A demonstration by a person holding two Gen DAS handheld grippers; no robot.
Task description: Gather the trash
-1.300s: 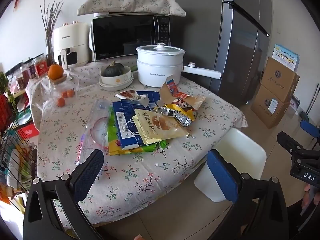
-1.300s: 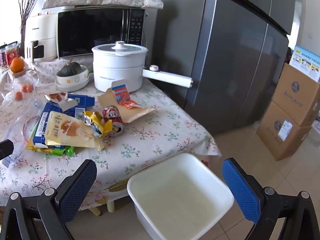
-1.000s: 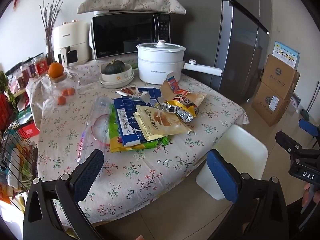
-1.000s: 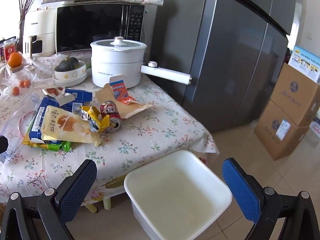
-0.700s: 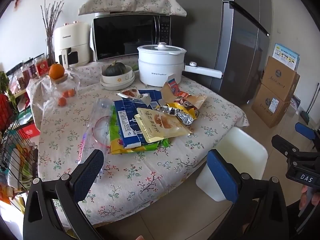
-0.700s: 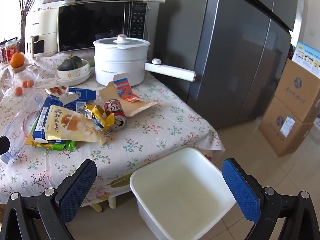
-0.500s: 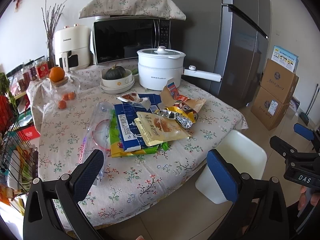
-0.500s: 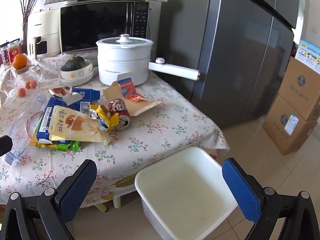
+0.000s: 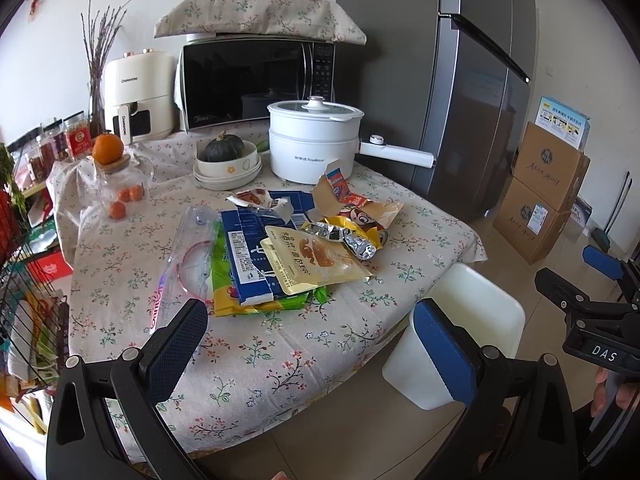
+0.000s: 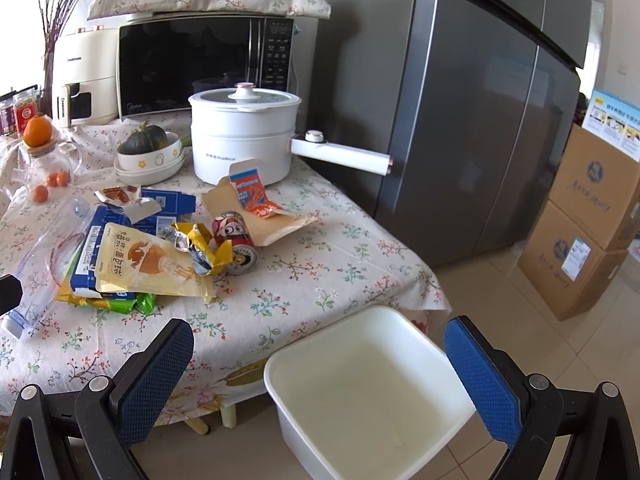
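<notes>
Left tool (image 9: 310, 344) and right tool (image 10: 320, 364): both spread wide, nothing held; blue pads finely knurled. Trash heaped mid-desk (image 10: 340, 256) on floral cloth: glossy yellow pouch (image 10: 148, 264), crumpled foil wrapper (image 10: 196, 246), flattened blue carton (image 9: 248, 256), torn brown card (image 10: 276, 216). Right view alone shows the round can (image 10: 236, 240) and the white square bin (image 10: 372, 396) interior, empty, on the floor beside the desk.

both grippers (image 9: 310, 344) (image 10: 318, 364) agape, empty, raised
</notes>
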